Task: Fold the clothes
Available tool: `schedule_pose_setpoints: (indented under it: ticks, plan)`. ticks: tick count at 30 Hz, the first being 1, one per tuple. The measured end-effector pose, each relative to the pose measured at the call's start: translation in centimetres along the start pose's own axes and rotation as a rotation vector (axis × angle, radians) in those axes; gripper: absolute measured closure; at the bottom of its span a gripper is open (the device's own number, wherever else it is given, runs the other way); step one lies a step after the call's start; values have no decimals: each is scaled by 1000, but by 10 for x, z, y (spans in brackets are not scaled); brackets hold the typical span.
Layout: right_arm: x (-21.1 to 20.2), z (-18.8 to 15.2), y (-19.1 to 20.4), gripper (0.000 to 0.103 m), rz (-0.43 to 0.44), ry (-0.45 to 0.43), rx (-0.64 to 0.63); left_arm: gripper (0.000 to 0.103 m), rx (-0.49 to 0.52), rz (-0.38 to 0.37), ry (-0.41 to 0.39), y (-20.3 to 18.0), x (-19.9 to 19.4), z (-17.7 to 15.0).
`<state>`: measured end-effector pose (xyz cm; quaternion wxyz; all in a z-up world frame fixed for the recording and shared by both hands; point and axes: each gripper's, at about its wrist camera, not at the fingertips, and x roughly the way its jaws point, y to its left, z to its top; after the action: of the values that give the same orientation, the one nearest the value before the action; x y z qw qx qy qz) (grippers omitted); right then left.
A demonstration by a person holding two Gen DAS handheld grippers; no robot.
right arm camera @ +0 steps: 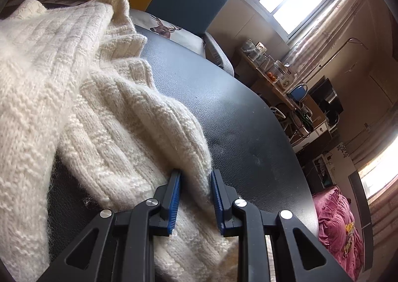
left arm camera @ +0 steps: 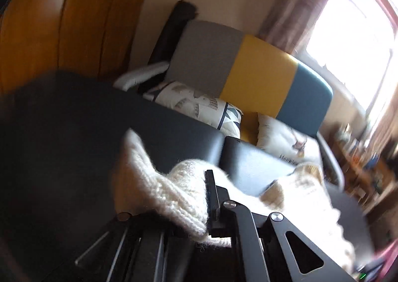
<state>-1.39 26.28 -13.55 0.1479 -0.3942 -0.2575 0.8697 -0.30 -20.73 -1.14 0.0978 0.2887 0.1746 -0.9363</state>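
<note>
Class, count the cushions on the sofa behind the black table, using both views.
2: a patterned cushion below the grey panel, a deer cushion below the teal panel. Others may be hidden.

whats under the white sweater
A black leather-look table lies under the white sweater; its bare surface shows to the right and in a gap at lower left. Whatever sits beneath the bunched folds is covered, so that cannot be seen.

One cream knitted sweater (right arm camera: 104, 113) lies on one black counter (right arm camera: 223, 98). Two grippers are at it, left (left arm camera: 207, 197) and right (right arm camera: 195, 197). Two printed cushions (left arm camera: 199, 105) sit on one tricolour sofa (left arm camera: 261, 75). One pink quilt (right arm camera: 335, 227).
</note>
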Motion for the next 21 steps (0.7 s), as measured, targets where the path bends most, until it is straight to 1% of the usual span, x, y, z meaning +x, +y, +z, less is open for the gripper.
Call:
schedule_pose_setpoints:
  ticks: [1,3,5,6,7,8,9,10,11,13,15,16,17,18,21]
  plan:
    - [0,0,0,79,-1,0,-1,95,43,39,12,-4,5,-4]
    - [0,0,0,79,-3,1,-1,95,108,138,71,-6,27,-15]
    - [0,0,1,79,-5,1,-1,94,160,229,169,-2,54,-37]
    - [0,0,1,79,-7,1,-1,91,169,266,214,6,65,-49]
    - [1,0,1,79,-7,1,-2,90,144,287,263,16,73,-58]
    - [1,0,1,79,-8,1,-3,89,75,252,291,43,65,-66]
    - [1,0,1,79,-10,1,-4,87,-15,193,274,55,57,-65]
    - [2,0,2,79,-11,2,-5,74,-112,144,310,68,54,-63]
    - [2,0,2,79,-12,2,-5,71,-228,79,334,81,52,-61]
    - [1,0,3,79,-12,4,-2,70,-459,-59,388,105,46,-66]
    - [2,1,2,79,-11,7,3,69,-642,-230,443,110,40,-80]
    - [2,1,2,79,-11,10,5,68,-622,-280,455,94,35,-85]
    - [2,2,2,79,-10,13,7,64,-601,-330,466,79,30,-90]
    - [2,3,2,79,-9,17,10,62,-579,-380,478,64,25,-95]
    - [3,2,1,79,-2,18,20,56,-497,-513,588,-4,26,-114]
